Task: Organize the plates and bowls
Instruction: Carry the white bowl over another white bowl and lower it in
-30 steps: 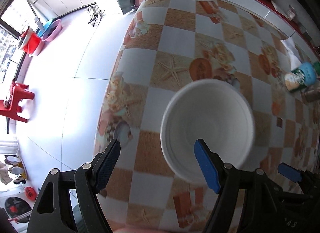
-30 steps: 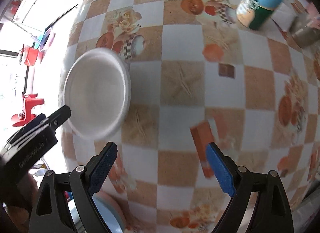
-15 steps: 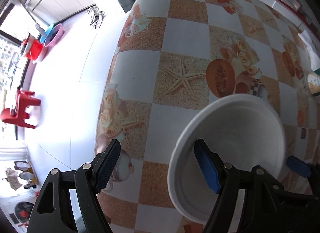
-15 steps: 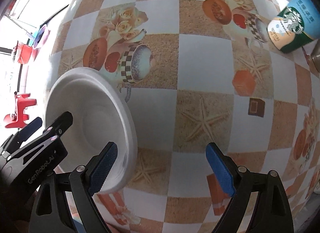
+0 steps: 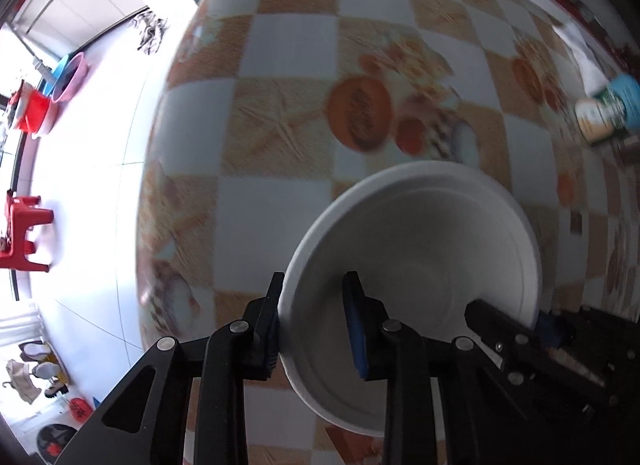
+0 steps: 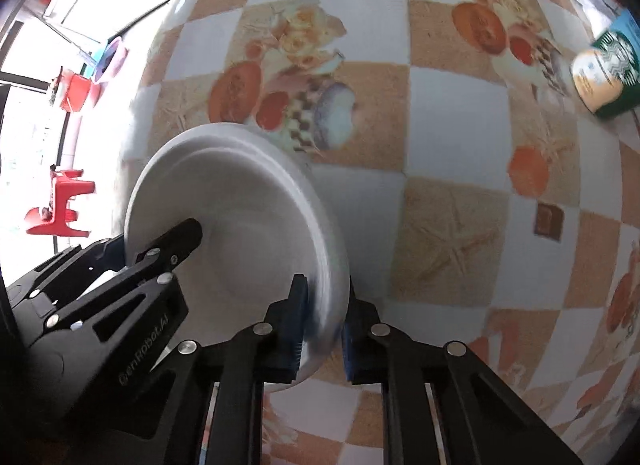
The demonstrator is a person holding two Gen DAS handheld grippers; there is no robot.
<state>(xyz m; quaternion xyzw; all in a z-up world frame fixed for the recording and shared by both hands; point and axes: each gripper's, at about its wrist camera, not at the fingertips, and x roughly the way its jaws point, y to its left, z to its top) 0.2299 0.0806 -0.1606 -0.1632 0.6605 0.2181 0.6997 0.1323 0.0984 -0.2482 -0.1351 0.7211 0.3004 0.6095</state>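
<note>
A white bowl [image 5: 420, 249] sits tilted over the patterned tablecloth, held by both grippers. My left gripper [image 5: 316, 325] is shut on the bowl's left rim, one finger outside the wall and one inside. My right gripper [image 6: 322, 329] is shut on the opposite rim of the same bowl [image 6: 240, 233]. The right gripper also shows in the left wrist view [image 5: 516, 325] at the bowl's right edge. The left gripper also shows in the right wrist view [image 6: 156, 241], reaching into the bowl from the left.
The table [image 5: 280, 45] carries a checked cloth with starfish and fruit prints. A green and blue Starbucks cup [image 6: 608, 73] lies on its side at the right; it also shows in the left wrist view [image 5: 608, 113]. The table's left edge drops to the floor, with a red stool [image 5: 24, 225] beyond.
Both grippers have closed on the bowl's rim, left on one side and right on the other. They were open half a second ago. The view is blurred by motion.
</note>
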